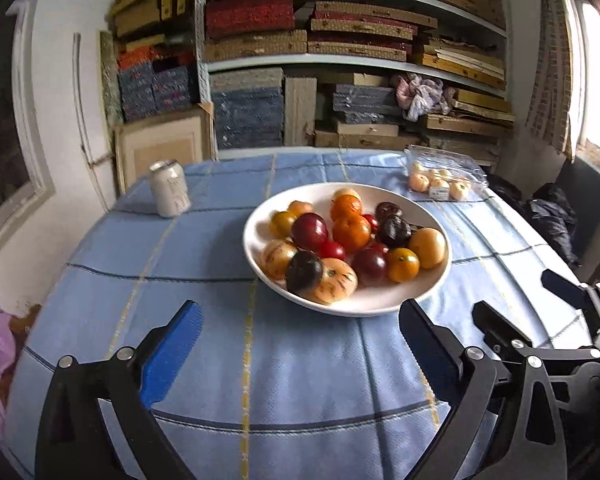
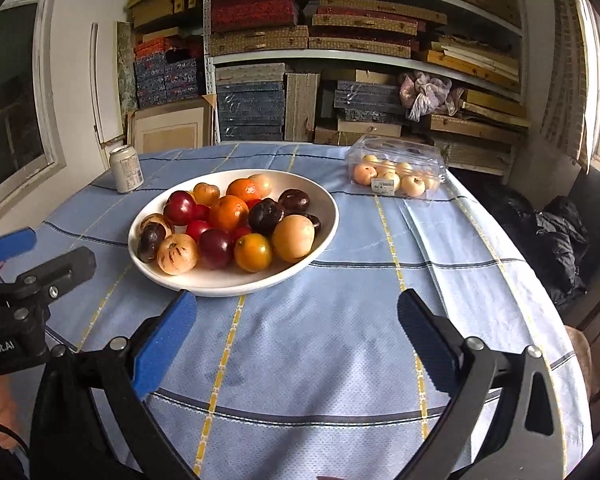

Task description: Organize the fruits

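Note:
A white bowl [image 1: 380, 306] [image 2: 332, 204] sits mid-table, heaped with several fruits: oranges [image 1: 351, 232] [image 2: 228, 212], red plums [image 1: 309, 231] [image 2: 216, 248], dark purple fruits [image 1: 305, 273] [image 2: 265, 216] and pale striped melons [image 1: 335, 281] [image 2: 177, 254]. My left gripper [image 1: 300, 320] hovers open just short of the bowl's near rim, nothing between its blue pads. My right gripper [image 2: 298, 312] is open too, empty, over the cloth to the right of the bowl's near rim. The right gripper's fingers [image 1: 500, 328] show in the left wrist view; the left gripper's fingers [image 2: 66, 266] show in the right wrist view.
A clear plastic clamshell [image 1: 446, 176] [image 2: 396, 168] of pale round fruits lies at the far right of the blue checked tablecloth [image 1: 300, 380] [image 2: 340, 340]. A drink can [image 1: 169, 188] [image 2: 126, 168] stands far left. Shelves of stacked boxes [image 1: 340, 60] line the wall behind; a dark bag [image 2: 556, 236] lies right.

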`<state>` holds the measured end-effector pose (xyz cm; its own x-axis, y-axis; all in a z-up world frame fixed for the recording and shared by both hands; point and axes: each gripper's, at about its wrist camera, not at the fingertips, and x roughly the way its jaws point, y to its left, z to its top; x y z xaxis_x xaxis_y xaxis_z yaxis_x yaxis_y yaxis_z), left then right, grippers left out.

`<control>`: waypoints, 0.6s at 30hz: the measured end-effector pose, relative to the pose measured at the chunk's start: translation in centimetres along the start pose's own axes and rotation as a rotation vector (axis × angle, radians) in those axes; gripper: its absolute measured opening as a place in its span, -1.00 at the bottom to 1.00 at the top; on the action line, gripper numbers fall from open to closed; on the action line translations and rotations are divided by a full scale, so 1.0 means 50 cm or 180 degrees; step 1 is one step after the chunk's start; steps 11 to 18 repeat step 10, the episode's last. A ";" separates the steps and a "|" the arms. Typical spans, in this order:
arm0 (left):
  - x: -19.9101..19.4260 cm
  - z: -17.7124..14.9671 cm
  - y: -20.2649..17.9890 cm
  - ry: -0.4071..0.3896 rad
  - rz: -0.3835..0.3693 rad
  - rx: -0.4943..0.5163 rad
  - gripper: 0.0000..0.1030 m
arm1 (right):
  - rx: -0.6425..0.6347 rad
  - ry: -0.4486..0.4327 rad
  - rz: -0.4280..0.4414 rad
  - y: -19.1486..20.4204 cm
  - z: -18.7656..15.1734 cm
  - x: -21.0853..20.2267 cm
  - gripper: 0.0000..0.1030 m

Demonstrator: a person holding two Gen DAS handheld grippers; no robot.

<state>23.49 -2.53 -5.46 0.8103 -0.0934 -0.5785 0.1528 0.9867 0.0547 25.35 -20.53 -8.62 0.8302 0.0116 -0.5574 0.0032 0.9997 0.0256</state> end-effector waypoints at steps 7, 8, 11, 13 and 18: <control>0.010 -0.002 0.007 0.0081 -0.0048 -0.0052 0.93 | -0.0057 -0.0013 0.0001 0.002 -0.002 0.003 0.91; 0.010 -0.002 0.008 0.0083 -0.0042 -0.0052 0.93 | -0.0063 -0.0011 0.0002 0.003 -0.001 0.005 0.91; 0.011 -0.004 0.009 0.0076 -0.0007 -0.0049 0.93 | -0.0063 0.0010 0.0019 0.002 -0.002 0.009 0.91; 0.011 -0.004 0.009 0.0076 -0.0007 -0.0049 0.93 | -0.0063 0.0010 0.0019 0.002 -0.002 0.009 0.91; 0.011 -0.004 0.009 0.0076 -0.0007 -0.0049 0.93 | -0.0063 0.0010 0.0019 0.002 -0.002 0.009 0.91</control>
